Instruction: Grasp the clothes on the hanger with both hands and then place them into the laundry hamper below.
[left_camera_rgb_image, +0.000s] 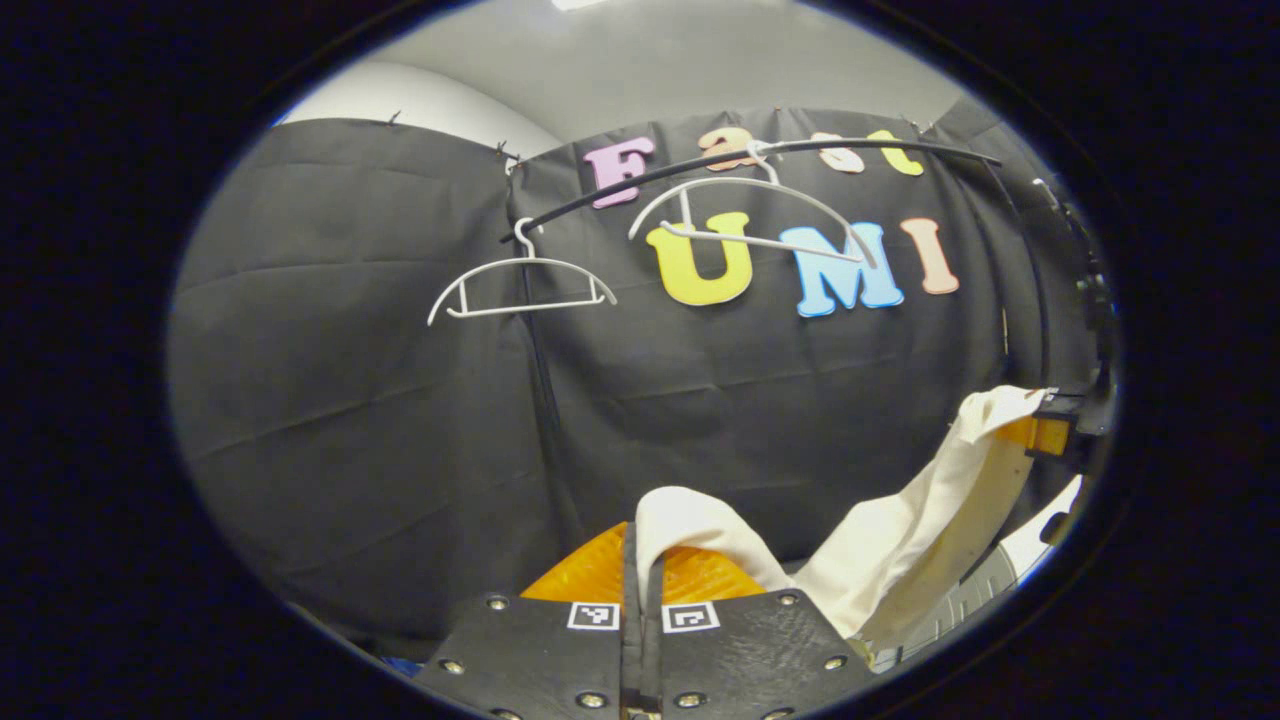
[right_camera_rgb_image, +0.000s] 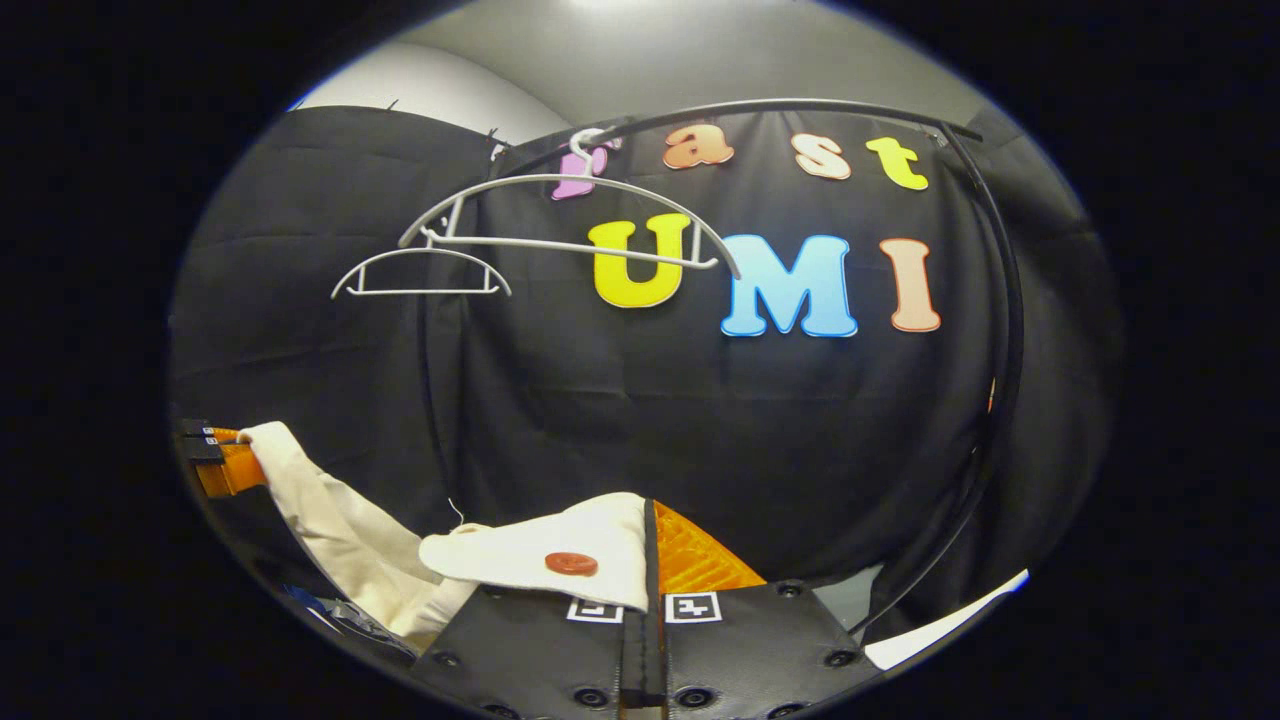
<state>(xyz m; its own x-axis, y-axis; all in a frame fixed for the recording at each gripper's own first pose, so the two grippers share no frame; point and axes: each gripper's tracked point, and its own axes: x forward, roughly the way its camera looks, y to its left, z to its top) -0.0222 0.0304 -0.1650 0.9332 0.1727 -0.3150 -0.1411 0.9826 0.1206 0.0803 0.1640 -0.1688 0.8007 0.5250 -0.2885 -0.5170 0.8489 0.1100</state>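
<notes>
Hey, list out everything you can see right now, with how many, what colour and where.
garment: one, cream, off the hangers, stretched between both grippers
button: one, reddish brown, on the garment by the right gripper
hangers: two, white, bare, hanging on the rail
rail: one, black, curved, up high before the booth wall
left gripper: black with orange fingers, shut on the garment
right gripper: black with orange fingers, shut on the garment
</notes>
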